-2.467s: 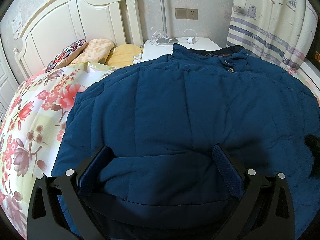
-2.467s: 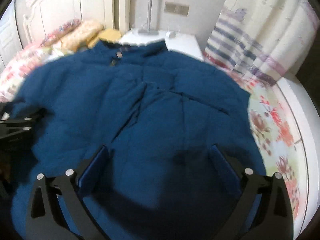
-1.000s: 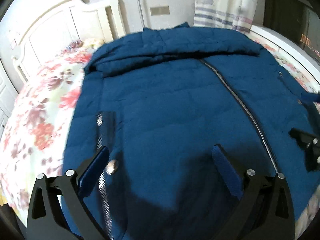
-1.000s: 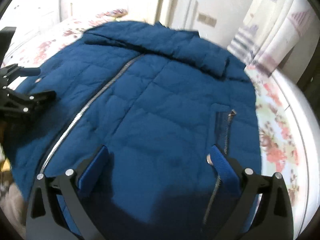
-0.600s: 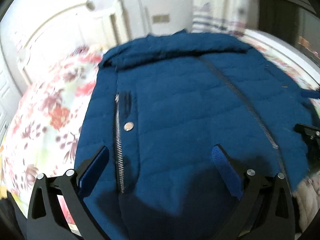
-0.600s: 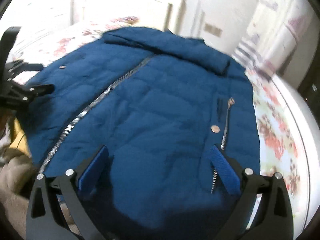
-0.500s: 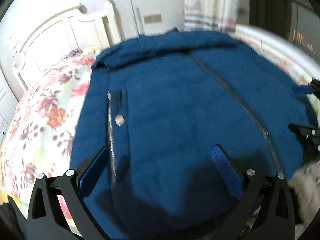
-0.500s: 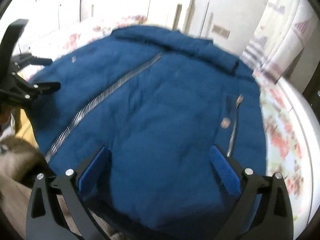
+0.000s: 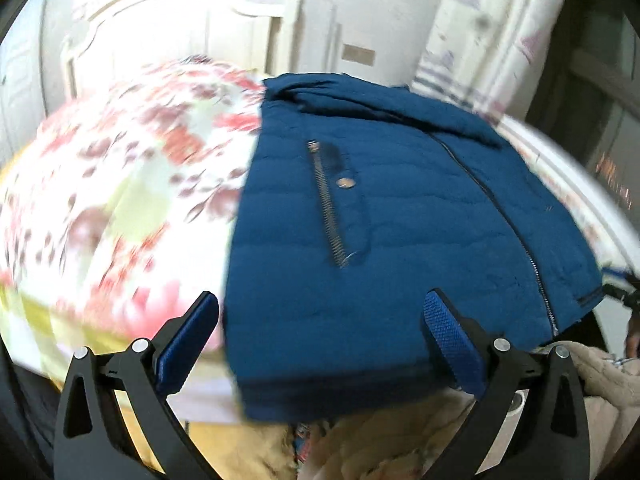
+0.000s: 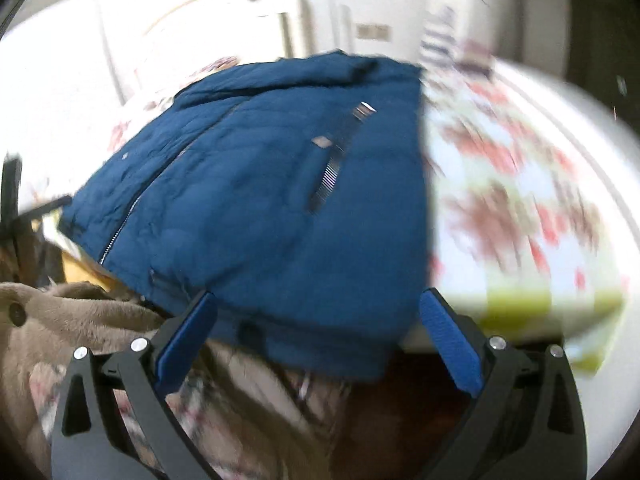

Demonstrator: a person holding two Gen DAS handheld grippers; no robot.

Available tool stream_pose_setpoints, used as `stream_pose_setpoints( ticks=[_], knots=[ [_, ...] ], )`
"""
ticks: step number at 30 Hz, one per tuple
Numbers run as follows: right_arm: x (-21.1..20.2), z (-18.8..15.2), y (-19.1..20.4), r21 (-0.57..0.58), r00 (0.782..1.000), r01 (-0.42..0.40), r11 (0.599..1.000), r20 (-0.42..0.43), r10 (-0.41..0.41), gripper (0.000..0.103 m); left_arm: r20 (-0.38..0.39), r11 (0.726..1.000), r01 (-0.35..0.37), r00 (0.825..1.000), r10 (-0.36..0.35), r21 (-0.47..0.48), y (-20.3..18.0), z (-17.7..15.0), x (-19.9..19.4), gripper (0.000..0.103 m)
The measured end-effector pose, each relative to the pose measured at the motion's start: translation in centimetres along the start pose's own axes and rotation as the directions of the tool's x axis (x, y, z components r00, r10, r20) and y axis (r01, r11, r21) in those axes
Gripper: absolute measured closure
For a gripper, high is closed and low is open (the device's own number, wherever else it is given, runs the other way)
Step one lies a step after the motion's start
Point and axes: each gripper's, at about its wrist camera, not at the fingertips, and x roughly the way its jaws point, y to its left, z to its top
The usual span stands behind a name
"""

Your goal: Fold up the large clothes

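A dark blue padded jacket [image 9: 400, 220] lies front up on the bed, zipper closed, collar at the far end, hem hanging a little over the near edge. It also shows in the right wrist view [image 10: 272, 200]. My left gripper [image 9: 320, 336] is open and empty, just off the hem near the jacket's left corner. My right gripper [image 10: 316, 332] is open and empty, just off the hem near the right corner. Both views are blurred by motion.
The bed has a floral cover [image 9: 120, 200] and a white headboard [image 9: 168, 36]. A curtain [image 9: 492, 28] hangs at the back right. Brown fluffy clothing [image 10: 80, 320] lies below the bed's near edge, also in the left wrist view [image 9: 400, 432].
Both grippers have pulled back from over the jacket to beyond its hem at the bed's near edge. The left has shifted left, the right has shifted right. Both stayed open.
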Motion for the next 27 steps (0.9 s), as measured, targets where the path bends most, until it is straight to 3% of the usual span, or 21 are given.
stream_pose_setpoints(
  ticks=[3, 7, 8, 9, 10, 13, 14, 15, 16, 19, 22, 27],
  knots=[
    [-0.1, -1.9, -2.0, 0.099, 0.999, -0.054, 0.994, 0.000, 0.054, 0.003, 0.002, 0.999, 0.021, 1.000, -0.021, -0.048, 1.6, -1.4, -0.6, 0.004],
    [1.6, -2.6, -4.1, 0.221, 0.988, -0.155, 0.963, 0.019, 0.154, 0.008, -0.019, 0.986, 0.104, 0.994, -0.108, -0.127, 2.9, -2.7, 0.2, 0.005],
    [2.3, -2.7, -4.7, 0.267, 0.979, -0.199, 0.943, 0.023, 0.201, 0.015, -0.024, 0.979, 0.138, 0.989, -0.143, -0.154, 3.2, -2.9, 0.6, 0.005],
    [2.6, -2.7, -4.8, 0.287, 0.972, -0.233, 0.929, 0.029, 0.235, 0.033, -0.023, 0.972, 0.160, 0.986, -0.166, -0.170, 3.4, -3.0, 0.9, 0.005],
    [2.8, -2.7, -4.7, 0.292, 0.962, -0.268, 0.918, 0.032, 0.270, 0.040, -0.018, 0.964, 0.187, 0.981, -0.193, -0.187, 3.5, -3.0, 1.0, 0.005],
    [2.1, -2.5, -3.8, 0.232, 0.972, -0.236, 0.944, 0.042, 0.233, 0.045, 0.000, 0.943, 0.274, 0.960, -0.279, -0.190, 2.6, -3.1, 1.1, 0.008],
    [1.7, -2.4, -3.6, 0.213, 0.973, -0.229, 0.950, 0.049, 0.224, 0.052, -0.002, 0.945, 0.278, 0.959, -0.283, -0.172, 1.9, -3.2, 0.9, 0.016],
    [1.3, -2.4, -3.5, 0.202, 0.973, -0.231, 0.952, 0.060, 0.223, 0.059, -0.005, 0.958, 0.246, 0.968, -0.250, -0.144, 1.3, -3.2, 0.7, 0.020],
    [0.5, -2.3, -3.3, 0.181, 0.969, -0.245, 0.952, 0.084, 0.234, 0.061, -0.008, 0.968, 0.221, 0.975, -0.224, -0.115, 1.0, -3.2, 0.6, 0.031],
    [-0.3, -1.8, -3.1, 0.153, 0.965, -0.253, 0.955, 0.115, 0.238, 0.062, 0.030, 0.970, 0.225, 0.974, -0.223, -0.097, 0.9, -3.3, -0.6, 0.041],
    [-0.3, -1.4, -3.6, 0.173, 0.951, -0.291, 0.941, 0.159, 0.265, 0.062, 0.111, 0.947, 0.298, 0.952, -0.285, -0.123, 1.5, -2.7, -2.0, 0.043],
    [0.7, -0.3, -4.2, 0.202, 0.940, -0.320, 0.926, 0.192, 0.283, 0.056, 0.095, 0.948, 0.293, 0.954, -0.283, -0.126, 1.5, -1.3, -1.1, 0.042]
  ],
)
